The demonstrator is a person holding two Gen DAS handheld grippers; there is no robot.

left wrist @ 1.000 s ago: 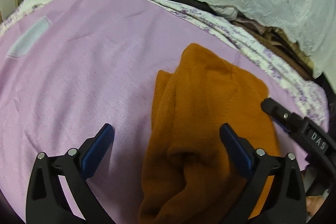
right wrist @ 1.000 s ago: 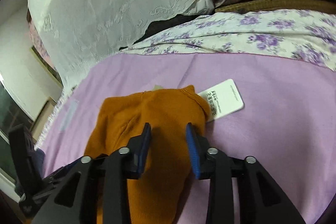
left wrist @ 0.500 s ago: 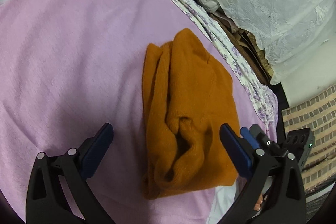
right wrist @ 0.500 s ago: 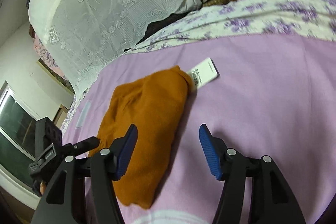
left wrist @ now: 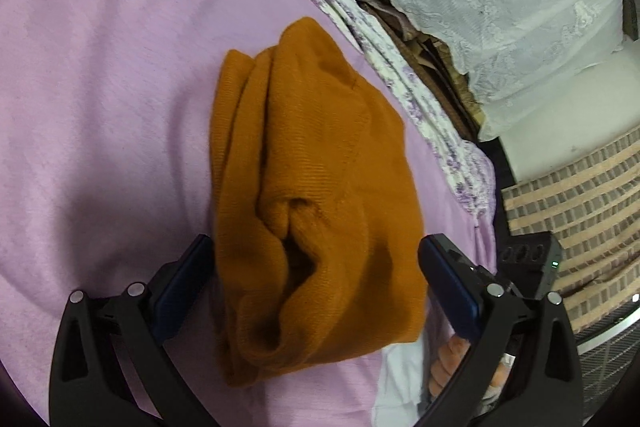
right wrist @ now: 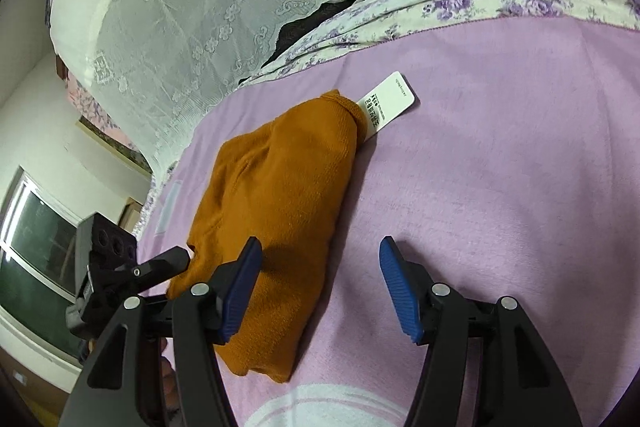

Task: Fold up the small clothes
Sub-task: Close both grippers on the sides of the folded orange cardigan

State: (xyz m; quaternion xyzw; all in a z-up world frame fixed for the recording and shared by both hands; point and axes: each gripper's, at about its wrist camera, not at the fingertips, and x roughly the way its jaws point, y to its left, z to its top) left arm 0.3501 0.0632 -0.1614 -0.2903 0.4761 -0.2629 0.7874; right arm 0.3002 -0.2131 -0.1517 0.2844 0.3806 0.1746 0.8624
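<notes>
Since a second ago our right gripper [right wrist: 320,283] let go of the sweater [right wrist: 280,211]; its jaws have just been opening, with only blanket [right wrist: 500,167] between them. Now the sweater lies folded just left of it. Our left gripper [left wrist: 316,279] stands wide, the sweater's near end between its jaws; we cannot tell if they touch. A tag [right wrist: 387,102] sticks out, half hidden.
</notes>
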